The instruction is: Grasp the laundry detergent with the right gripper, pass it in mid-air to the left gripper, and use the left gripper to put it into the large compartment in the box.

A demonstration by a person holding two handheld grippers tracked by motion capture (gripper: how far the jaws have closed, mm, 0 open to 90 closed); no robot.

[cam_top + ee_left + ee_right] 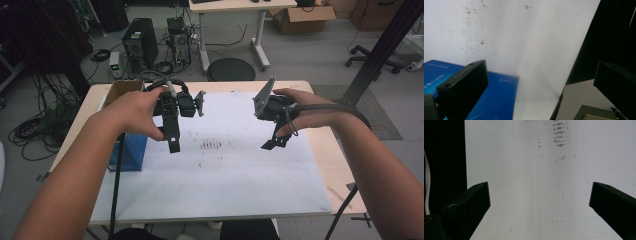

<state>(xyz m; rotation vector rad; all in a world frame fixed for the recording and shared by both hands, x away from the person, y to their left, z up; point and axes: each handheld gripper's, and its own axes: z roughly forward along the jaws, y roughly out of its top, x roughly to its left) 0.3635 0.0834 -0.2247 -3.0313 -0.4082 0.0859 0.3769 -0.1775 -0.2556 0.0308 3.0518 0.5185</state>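
Two hands hold black grippers above a white sheet (pixel 220 170) that covers the table. My left gripper (pixel 173 142) hangs over the sheet's left part, jaws pointing down, next to a blue box (pixel 131 152). In the left gripper view my left gripper (pixel 541 80) is open with nothing between its jaws, and the blue box (pixel 496 100) lies below. My right gripper (pixel 274 142) hovers over the sheet's right part. In the right gripper view my right gripper (pixel 539 202) stands wide open over bare white sheet (pixel 529 170).
A cardboard box (pixel 120 90) sits at the table's far left corner. Dark smudge marks (pixel 210 146) lie mid-sheet. Bare wooden table (pixel 340 165) shows along the right edge. Cables trail from both grippers toward the near edge. Computers and a desk stand on the floor beyond.
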